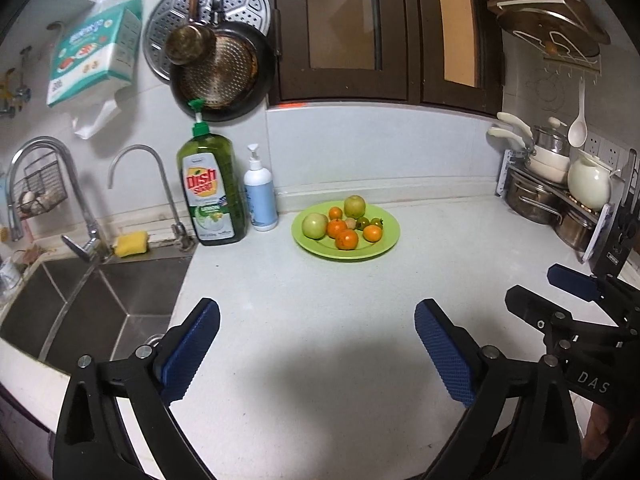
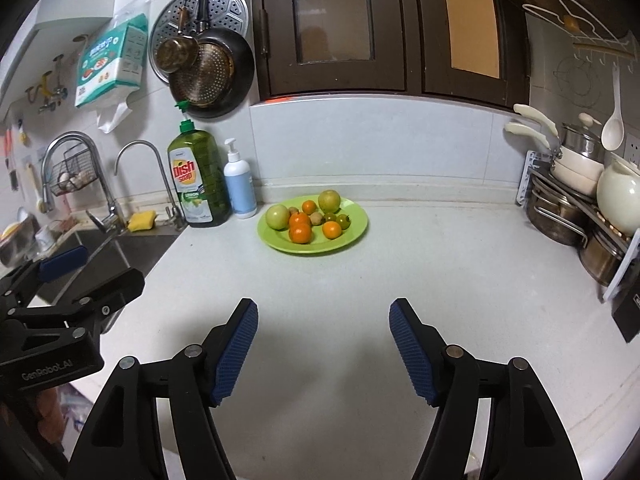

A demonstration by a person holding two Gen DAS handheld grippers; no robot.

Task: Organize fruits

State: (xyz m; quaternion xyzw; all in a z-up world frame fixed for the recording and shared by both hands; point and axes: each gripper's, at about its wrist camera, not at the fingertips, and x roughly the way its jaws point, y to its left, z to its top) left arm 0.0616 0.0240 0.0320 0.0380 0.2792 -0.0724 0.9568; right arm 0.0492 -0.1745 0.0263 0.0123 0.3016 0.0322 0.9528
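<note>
A lime-green plate (image 1: 390,236) (image 2: 356,226) sits at the back of the white counter and holds several fruits: orange tangerines (image 1: 346,239) (image 2: 300,234), two pale green round fruits (image 1: 314,225) (image 2: 277,216), and small dark green ones (image 1: 376,223) (image 2: 343,220). My left gripper (image 1: 316,346) hovers over the counter well short of the plate, jaws wide open, nothing between them. My right gripper (image 2: 323,346) also hangs short of the plate, open and empty. Each gripper shows at the edge of the other's view.
A steel sink (image 1: 92,304) with two taps lies at the left. A green dish soap bottle (image 1: 212,184) and a white pump bottle (image 1: 260,196) stand beside the plate. A rack of pots (image 1: 556,192) and a cream jug (image 2: 620,196) fill the right. Pans hang on the wall.
</note>
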